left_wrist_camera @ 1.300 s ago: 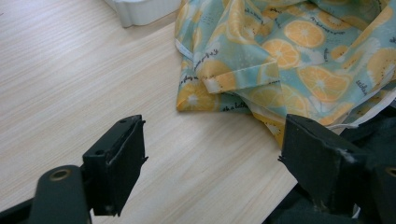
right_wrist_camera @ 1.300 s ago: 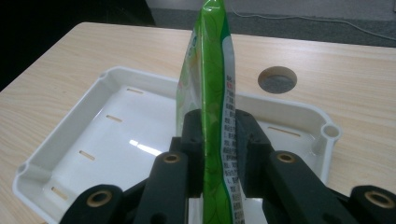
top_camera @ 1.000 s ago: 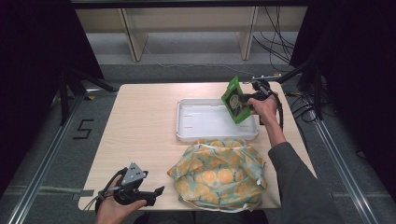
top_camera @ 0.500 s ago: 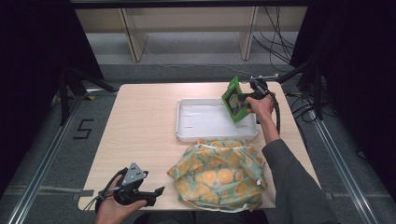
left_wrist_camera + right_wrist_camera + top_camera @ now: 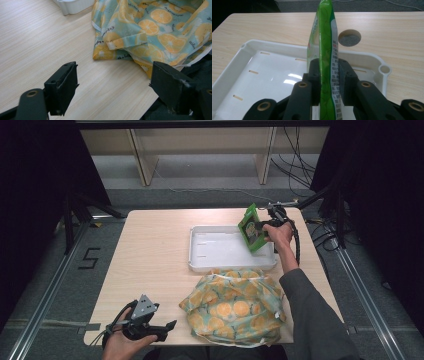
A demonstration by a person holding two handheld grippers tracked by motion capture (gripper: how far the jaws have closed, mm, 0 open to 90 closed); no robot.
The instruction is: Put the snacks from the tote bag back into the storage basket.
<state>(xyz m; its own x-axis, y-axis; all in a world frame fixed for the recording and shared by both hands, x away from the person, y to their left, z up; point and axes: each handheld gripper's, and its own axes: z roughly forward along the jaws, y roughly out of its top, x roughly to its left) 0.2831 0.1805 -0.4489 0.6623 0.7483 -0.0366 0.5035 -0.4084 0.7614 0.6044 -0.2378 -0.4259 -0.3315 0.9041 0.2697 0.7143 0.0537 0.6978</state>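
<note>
Your right gripper [image 5: 327,82] pinched green packet [image 5: 325,45] above white tray [image 5: 220,252]; left gripper [image 5: 112,87] gaped empty. Thin packet risked slipping.

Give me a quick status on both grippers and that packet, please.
Right gripper shut on green packet, above white tray. Left gripper open, near bag. Nothing blocking.

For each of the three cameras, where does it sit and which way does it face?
High view: above the person's side, looking forward and down on the table; both forearms enter from below.
Left gripper view: on the left claw, open, facing the orange-print cloth bag.
Right gripper view: on the right claw, shut on the green packet over the white tray.
Shared: the high view also shows the bag, tray and packet.
</note>
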